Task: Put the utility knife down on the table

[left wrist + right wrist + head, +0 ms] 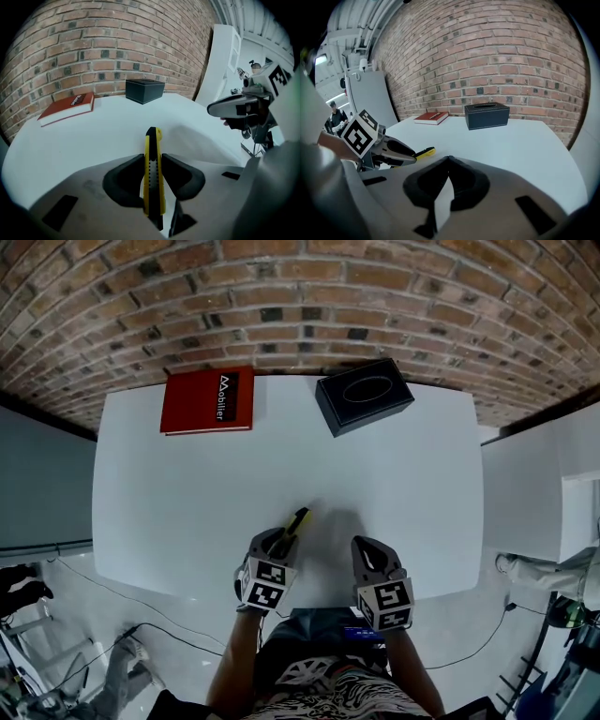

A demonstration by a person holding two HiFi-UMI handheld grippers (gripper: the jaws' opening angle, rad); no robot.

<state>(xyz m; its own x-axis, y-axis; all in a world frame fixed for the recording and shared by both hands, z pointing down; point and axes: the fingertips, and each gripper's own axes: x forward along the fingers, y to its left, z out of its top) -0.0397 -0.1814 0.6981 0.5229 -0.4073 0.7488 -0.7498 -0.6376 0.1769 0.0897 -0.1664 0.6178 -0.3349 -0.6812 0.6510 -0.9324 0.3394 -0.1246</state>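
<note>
My left gripper (278,545) was clamped on the yellow-and-black utility knife (153,171). The knife sat edge-on between the pads, its front end poking out past my fingertips over the near part of the white table (178,493); I could not tell whether it touched the surface. My right gripper (448,161) hung just beside it, jaws pressed together on nothing. To do this well, I judged I should lower the knife until its length rested on the table, ease the pads apart slowly (a sudden release might let it roll), then draw straight back. The red book (208,401) and black tissue box (364,395) lay well beyond my fingertips.
</note>
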